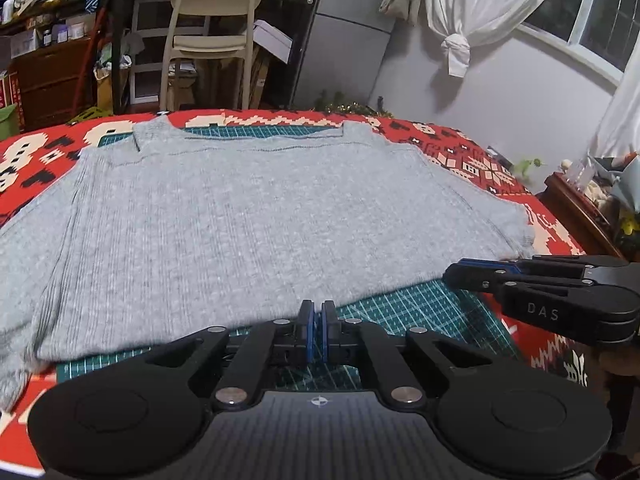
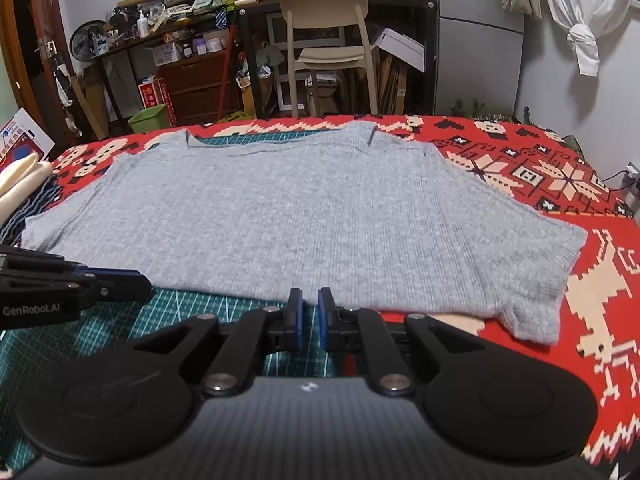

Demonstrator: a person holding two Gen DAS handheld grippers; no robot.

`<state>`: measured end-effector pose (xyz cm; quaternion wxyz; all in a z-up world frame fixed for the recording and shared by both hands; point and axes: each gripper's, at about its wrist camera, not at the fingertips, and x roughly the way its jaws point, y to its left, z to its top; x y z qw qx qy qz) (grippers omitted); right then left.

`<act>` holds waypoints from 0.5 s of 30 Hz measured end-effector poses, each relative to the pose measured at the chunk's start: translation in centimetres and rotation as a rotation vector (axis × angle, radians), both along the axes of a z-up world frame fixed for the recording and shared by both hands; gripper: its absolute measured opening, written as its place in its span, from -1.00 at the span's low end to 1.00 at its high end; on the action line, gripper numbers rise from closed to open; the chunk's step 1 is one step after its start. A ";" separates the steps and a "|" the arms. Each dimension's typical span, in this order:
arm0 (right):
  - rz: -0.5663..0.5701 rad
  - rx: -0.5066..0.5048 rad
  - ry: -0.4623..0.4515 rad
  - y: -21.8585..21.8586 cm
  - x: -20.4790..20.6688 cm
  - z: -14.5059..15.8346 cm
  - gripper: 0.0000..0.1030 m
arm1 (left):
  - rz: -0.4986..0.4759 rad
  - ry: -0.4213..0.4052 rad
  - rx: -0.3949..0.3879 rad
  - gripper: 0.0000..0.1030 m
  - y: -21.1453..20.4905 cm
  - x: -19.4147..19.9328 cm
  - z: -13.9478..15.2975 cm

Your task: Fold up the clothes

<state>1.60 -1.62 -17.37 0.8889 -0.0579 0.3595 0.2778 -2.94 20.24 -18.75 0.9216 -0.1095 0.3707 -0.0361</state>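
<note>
Hem first seems the sensible way in: the grey ribbed knit short-sleeved top (image 1: pixel 248 216) lies spread flat, neckline away from the cameras, on a green gridded cutting mat (image 1: pixel 404 308) over a red patterned blanket (image 1: pixel 480 160), with its near hem just ahead of both tools. The left gripper (image 1: pixel 317 312) hovers at that hem with its blue-padded jaws nearly together and nothing between them; the right gripper (image 2: pixel 310 304) sits just short of the hem toward the other side, jaws a little apart, also empty. For a clean fold, I would open each wide, slide the lower finger under the hem edge near the two bottom corners, and pinch both layers. Grips set evenly apart should keep the cloth taut while it is carried toward the collar. A shallow, single-layer pinch would likely let the ribbed fabric sag or slip.
</note>
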 end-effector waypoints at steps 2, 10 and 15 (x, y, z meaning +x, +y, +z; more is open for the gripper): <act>-0.001 0.014 -0.022 -0.7 -0.4 0.5 -0.82 | 0.007 -0.013 0.001 -0.94 0.2 -0.5 0.3; -0.116 0.012 -0.021 -5.1 1.6 0.8 -0.82 | 0.123 -0.048 0.051 -0.94 3.0 -1.8 1.3; -0.150 -0.006 0.003 -7.2 2.1 -0.2 -0.82 | 0.194 -0.024 0.072 -0.94 5.1 -2.6 0.7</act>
